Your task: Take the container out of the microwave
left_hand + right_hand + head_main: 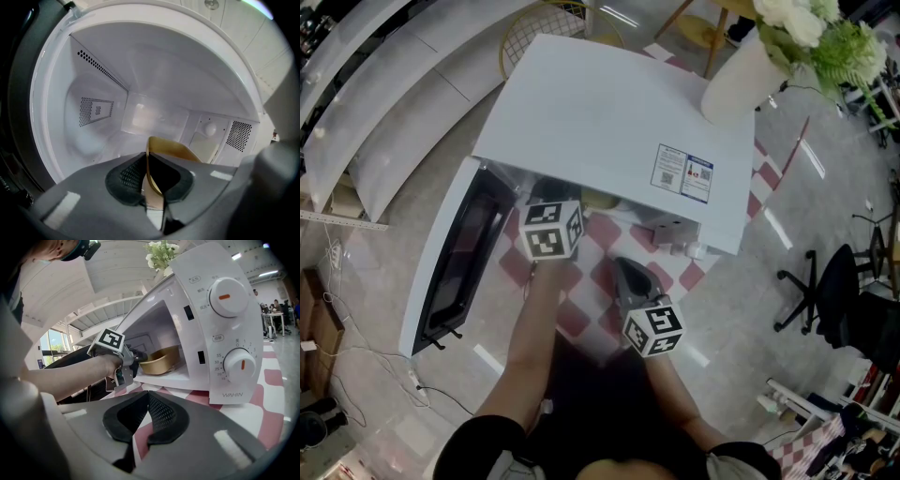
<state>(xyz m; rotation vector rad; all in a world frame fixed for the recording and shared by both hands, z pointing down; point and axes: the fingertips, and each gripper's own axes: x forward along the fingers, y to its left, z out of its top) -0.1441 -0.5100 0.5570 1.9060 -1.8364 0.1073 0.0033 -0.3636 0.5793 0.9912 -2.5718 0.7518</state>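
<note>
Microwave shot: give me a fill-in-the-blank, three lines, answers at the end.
1. The left gripper is shut on the ____ of the container.
2. The door of the microwave stands ____.
3. The right gripper is shut and holds ____.
Missing words: rim; open; nothing.

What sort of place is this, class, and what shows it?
Probably an open office or lab with a staged kitchen spot: a microwave on a red-checked cloth, a swivel office chair on the floor nearby, and people at desks behind.
</note>
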